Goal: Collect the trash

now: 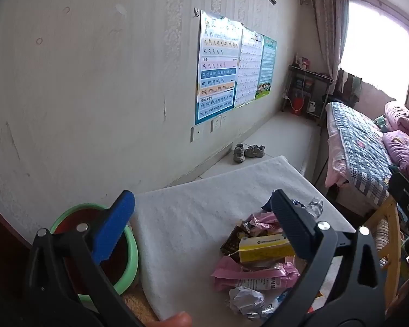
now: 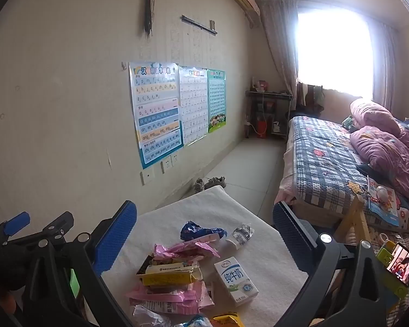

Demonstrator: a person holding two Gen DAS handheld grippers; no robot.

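A heap of trash lies on a white padded tabletop (image 1: pixel 193 201) (image 2: pixel 272 259). It holds a yellow carton (image 1: pixel 261 249) (image 2: pixel 169 272), pink wrappers (image 1: pixel 248 272) (image 2: pixel 182 248), a crushed clear bottle (image 1: pixel 315 207) (image 2: pixel 241 234), a blue wrapper (image 2: pixel 199 230), crumpled foil (image 1: pixel 245 299) and a white milk carton (image 2: pixel 235 280). My left gripper (image 1: pixel 201 224) hovers open over the pile's left side, nothing between its fingers. My right gripper (image 2: pixel 203 235) is open too, above the blue wrapper and bottle, touching nothing. The left gripper (image 2: pixel 38 224) shows at the right wrist view's left edge.
A green basin (image 1: pixel 128 248) with a dark red inside sits left of the tabletop. A pair of shoes (image 1: pixel 248 151) (image 2: pixel 210 182) stands on the floor by the wall. To the right are a wooden chair (image 2: pixel 354 218), a phone (image 2: pixel 403 268) and a bed (image 2: pixel 327 158).
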